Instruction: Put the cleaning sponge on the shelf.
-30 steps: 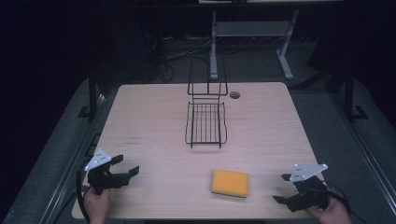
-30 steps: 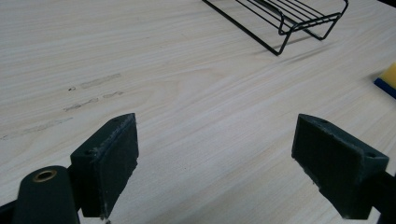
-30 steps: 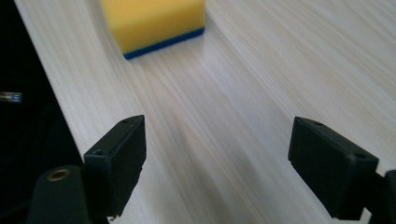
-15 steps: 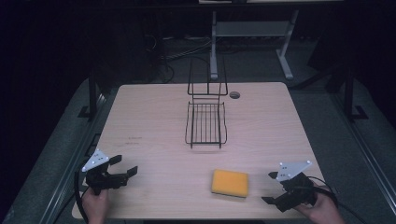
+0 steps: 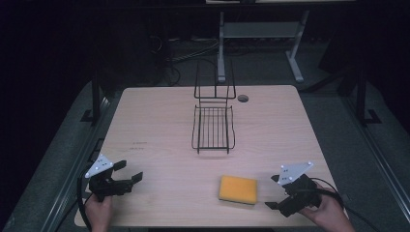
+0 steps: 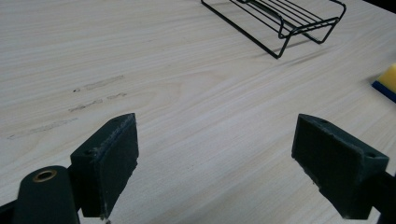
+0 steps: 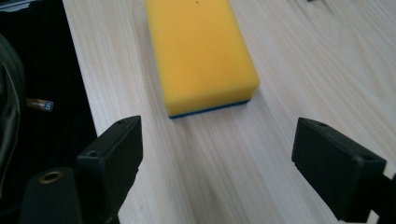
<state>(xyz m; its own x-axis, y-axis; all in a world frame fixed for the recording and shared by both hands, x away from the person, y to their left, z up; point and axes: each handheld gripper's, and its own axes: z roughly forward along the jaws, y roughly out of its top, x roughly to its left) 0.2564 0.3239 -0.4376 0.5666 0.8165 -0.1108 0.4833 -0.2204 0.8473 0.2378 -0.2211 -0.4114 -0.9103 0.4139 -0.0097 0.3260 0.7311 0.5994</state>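
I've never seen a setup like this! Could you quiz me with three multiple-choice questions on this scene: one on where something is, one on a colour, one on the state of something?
1. Where does the sponge lie?
A. Inside the wire rack
B. On the table, near the right hand-held gripper
C. On the floor

2. What colour is the sponge's top?
A. Green
B. White
C. Yellow

3. How do the jaws of the right hand-held gripper stand?
A. Apart, holding nothing
B. Shut on the sponge
C. Shut on the rack

Answers:
1 B: it rests on the table, apart from the wire rack.
2 C: yellow over a thin blue base.
3 A: its jaws stand wide, short of the sponge.
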